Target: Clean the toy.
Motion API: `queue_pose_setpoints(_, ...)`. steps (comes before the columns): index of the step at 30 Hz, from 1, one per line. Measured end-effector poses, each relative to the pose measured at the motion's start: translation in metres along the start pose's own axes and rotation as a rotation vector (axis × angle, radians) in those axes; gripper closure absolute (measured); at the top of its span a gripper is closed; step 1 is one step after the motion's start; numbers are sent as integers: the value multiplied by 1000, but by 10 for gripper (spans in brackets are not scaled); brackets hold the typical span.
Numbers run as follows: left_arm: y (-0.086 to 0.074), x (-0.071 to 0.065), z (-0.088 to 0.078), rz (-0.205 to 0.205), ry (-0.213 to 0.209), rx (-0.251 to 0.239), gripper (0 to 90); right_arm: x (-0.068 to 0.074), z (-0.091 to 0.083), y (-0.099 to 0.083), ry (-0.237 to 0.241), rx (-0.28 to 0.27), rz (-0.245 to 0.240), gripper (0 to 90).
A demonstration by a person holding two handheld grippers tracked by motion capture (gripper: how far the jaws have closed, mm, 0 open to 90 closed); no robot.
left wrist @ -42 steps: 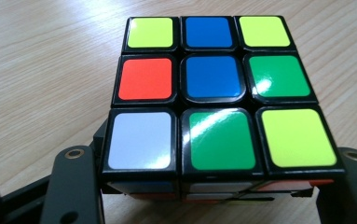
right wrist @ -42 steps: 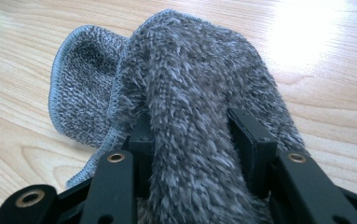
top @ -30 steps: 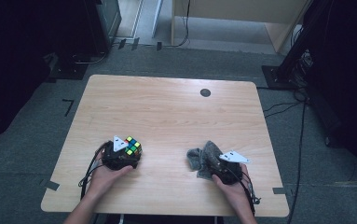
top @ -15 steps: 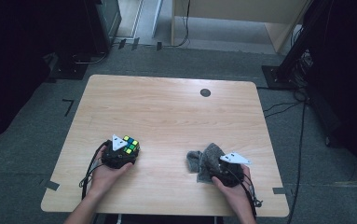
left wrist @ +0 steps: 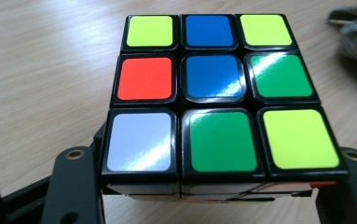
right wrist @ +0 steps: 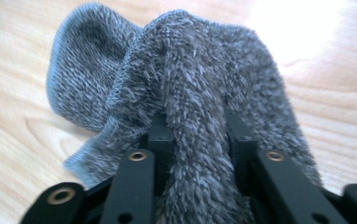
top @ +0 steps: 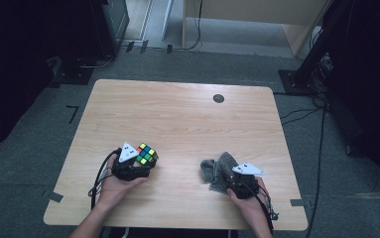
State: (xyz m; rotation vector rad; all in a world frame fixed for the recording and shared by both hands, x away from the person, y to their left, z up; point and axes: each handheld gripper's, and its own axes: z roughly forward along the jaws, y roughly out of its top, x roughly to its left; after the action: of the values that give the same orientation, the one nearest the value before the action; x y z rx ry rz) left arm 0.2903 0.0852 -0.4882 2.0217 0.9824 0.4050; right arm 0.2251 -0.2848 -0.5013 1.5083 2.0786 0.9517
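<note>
Puzzle cube [top: 147,153], lower left of frame, clamped in left claw [left wrist: 204,191]. Grey microfibre cloth [top: 218,171], lower right, pinched by right claw [right wrist: 192,135], whose jaws just closed. Risk: glossy cube may twist out; fold could slip free.

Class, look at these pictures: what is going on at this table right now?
A person sits at a wooden table with a claw in each hand. The left claw is shut on a scrambled puzzle cube, gripping it by its sides. The right claw has just been closing and now pinches a fold of a grey fluffy cloth, which otherwise lies crumpled on the tabletop. Cube and cloth are apart, each near the person's edge of the table.
</note>
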Motion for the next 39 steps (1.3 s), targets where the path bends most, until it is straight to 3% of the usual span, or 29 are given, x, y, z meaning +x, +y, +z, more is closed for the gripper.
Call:
queue_pose_setpoints(1, 1, -3, 0, 13, 0, 0, 341, 0, 0, 0, 0, 0, 0, 723)
queue_pose_setpoints(2, 4, -9, 0, 48, -5, 8, 342, 1, -5, 7, 3, -51, 10, 729)
queue_pose_setpoints(4, 5, -12, 0, 59, -15, 7, 341, 2, -10, 12, 9, -80, 11, 729)
queue_pose_setpoints(6, 10, -19, 2, 89, -49, 14, 342, 12, -26, 31, 49, -183, -14, 726)
queue_pose_setpoints(7, 10, -19, 2, 89, -49, 14, 342, 17, -31, 37, 54, -202, -29, 724)
queue_pose_setpoints(9, 15, -23, 4, 112, -63, 23, 342, 22, -34, 42, 61, -219, -44, 722)
queue_pose_setpoints(12, 22, -30, 6, 135, -88, 16, 342, 40, -40, 61, 110, -253, -66, 719)
queue_pose_setpoints(14, 27, -36, 6, 157, -101, 9, 342, 53, -40, 71, 114, -265, -105, 719)
queue_pose_setpoints(16, 31, -43, 7, 192, -104, 6, 342, 67, -37, 81, 113, -277, -150, 719)
queue_pose_setpoints(17, 32, -48, 7, 211, -105, 9, 342, 80, -33, 88, 138, -281, -172, 717)
queue_pose_setpoints(18, 32, -52, 8, 234, -105, 14, 342, 80, -33, 88, 138, -281, -172, 717)
queue_pose_setpoints(19, 32, -56, 8, 258, -102, 22, 342, 93, -30, 91, 160, -280, -204, 715)
queue_pose_setpoints(20, 31, -59, 8, 279, -98, 32, 342, 93, -30, 91, 160, -280, -204, 715)
queue_pose_setpoints(22, 30, -64, 9, 310, -98, 42, 342, 106, -27, 91, 172, -267, -254, 712)
queue_pose_setpoints(26, 30, -66, 8, 303, -106, 51, 343, 127, -20, 83, 199, -241, -318, 706)
queue_pose_setpoints(29, 28, -67, 6, 314, -106, 45, 345, 133, -18, 78, 154, -239, -368, 705)
queue_pose_setpoints(32, 27, -68, 3, 316, -114, 30, 345, 124, -16, 79, 116, -247, -338, 708)
queue_pose_setpoints(34, 28, -65, 1, 282, -165, 8, 346, 117, -13, 79, 62, -231, -327, 712)
queue_pose_setpoints(37, 28, -62, 3, 271, -189, 14, 345, 112, -14, 77, 90, -228, -274, 711)
queue_pose_setpoints(39, 27, -62, 4, 265, -196, 7, 345, 113, -14, 76, 88, -232, -280, 710)
